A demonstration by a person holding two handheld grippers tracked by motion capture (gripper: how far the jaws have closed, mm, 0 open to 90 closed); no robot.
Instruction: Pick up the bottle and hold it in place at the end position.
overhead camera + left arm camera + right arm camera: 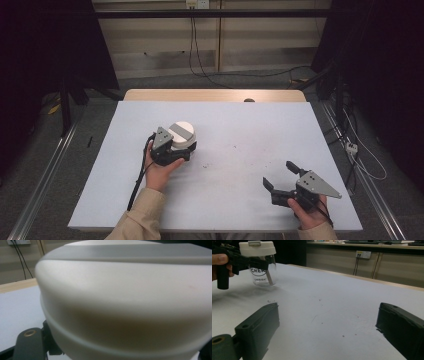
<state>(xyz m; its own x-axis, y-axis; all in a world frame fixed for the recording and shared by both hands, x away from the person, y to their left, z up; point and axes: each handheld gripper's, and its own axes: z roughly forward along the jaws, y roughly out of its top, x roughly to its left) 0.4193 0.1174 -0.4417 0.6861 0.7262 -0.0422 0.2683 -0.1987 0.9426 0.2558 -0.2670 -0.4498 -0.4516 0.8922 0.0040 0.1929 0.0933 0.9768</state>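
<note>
The jar [181, 137] left of the middle of the high view is showing a creamy white lid [125, 290] with a grey strip across its top. In the right gripper view, at the upper left, its clear glass body [263, 273] is wearing dark letters. The left gripper [172, 152] is looking black with a grey three-cornered plate on top. The right gripper [280, 175], at the lower right of the high view, is looking black and grey too. The table [240, 145] is wearing a pale blue-grey sheet with tiny dark specks, and a light wood edge is showing along the top. The sleeve [140, 220] at the bottom is looking beige.
</note>
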